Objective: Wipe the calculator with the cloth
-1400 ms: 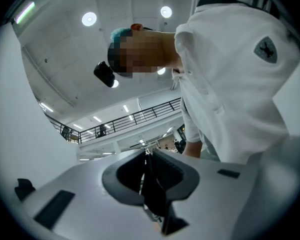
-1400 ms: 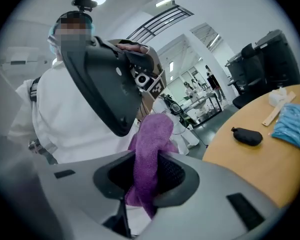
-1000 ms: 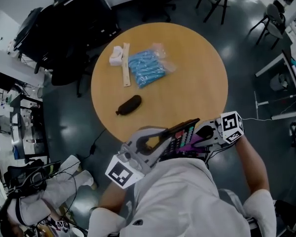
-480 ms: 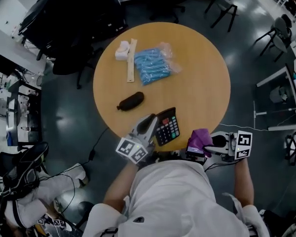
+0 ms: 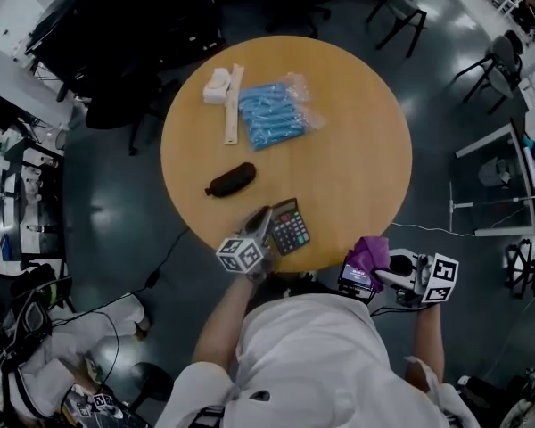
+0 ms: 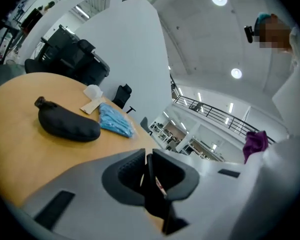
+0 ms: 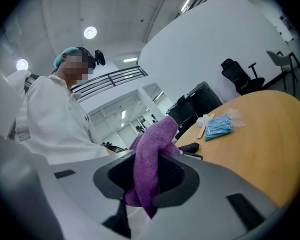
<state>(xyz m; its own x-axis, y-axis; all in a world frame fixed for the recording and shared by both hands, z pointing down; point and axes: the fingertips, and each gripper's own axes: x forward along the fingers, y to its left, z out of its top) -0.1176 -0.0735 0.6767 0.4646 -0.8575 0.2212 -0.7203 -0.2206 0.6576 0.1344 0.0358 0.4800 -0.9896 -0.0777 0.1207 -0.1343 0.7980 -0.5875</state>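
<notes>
calculator (image 5: 288, 226) sits by the near edge of the round table (image 5: 348, 141), its thin left side pinched between the jaws of the left gripper (image 5: 264, 223). right gripper (image 5: 364, 273) (just off the table, beside the person's body) clamps a bunched purple cloth (image 5: 368, 251).

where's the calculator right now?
Head view: the calculator is at the round table's near edge, clamped in the left gripper, with the black pouch up-left and the purple cloth lower right.
</notes>
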